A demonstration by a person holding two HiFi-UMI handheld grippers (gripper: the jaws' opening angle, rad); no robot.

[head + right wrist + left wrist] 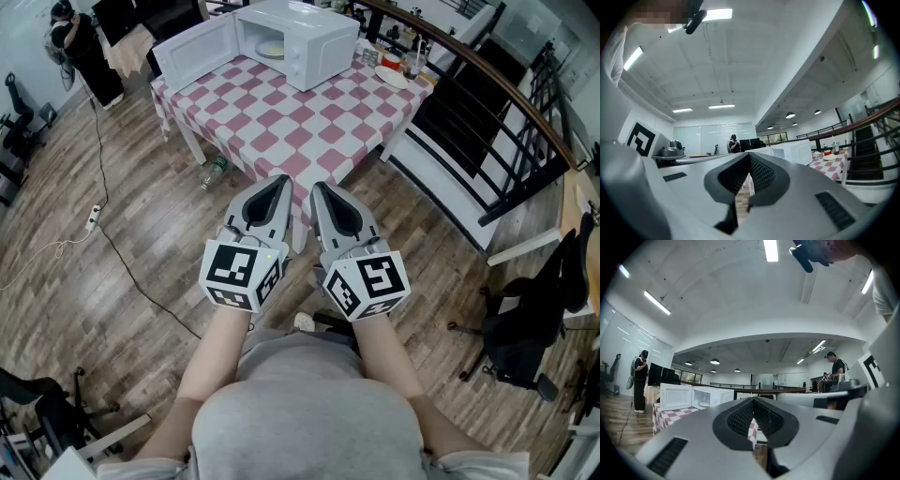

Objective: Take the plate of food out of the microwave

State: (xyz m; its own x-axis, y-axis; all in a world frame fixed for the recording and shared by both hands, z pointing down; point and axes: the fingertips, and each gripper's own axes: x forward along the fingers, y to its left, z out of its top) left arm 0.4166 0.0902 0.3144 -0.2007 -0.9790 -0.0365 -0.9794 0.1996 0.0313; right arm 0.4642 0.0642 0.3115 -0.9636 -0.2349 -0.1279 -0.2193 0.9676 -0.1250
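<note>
A white microwave (298, 42) stands on a red-and-white checked table (281, 122), its door (194, 52) swung open to the left. Inside it lies a pale plate of food (272, 49). My left gripper (278, 180) and right gripper (322, 187) are side by side close to my body, over the wooden floor just short of the table's near corner. Both are shut with nothing between the jaws. The left gripper view shows the left gripper (753, 399) pointing level towards the open microwave (701, 397). In the right gripper view, the right gripper (749, 157) has the microwave (792, 151) to its right.
A green bottle (215, 172) lies on the floor under the table. A plate (392, 77) and bottles stand on the table's far right corner. A dark railing (487, 103) runs along the right. A person (80, 52) stands at the back left, a cable (94, 220) crosses the floor, and an office chair (534, 319) is at right.
</note>
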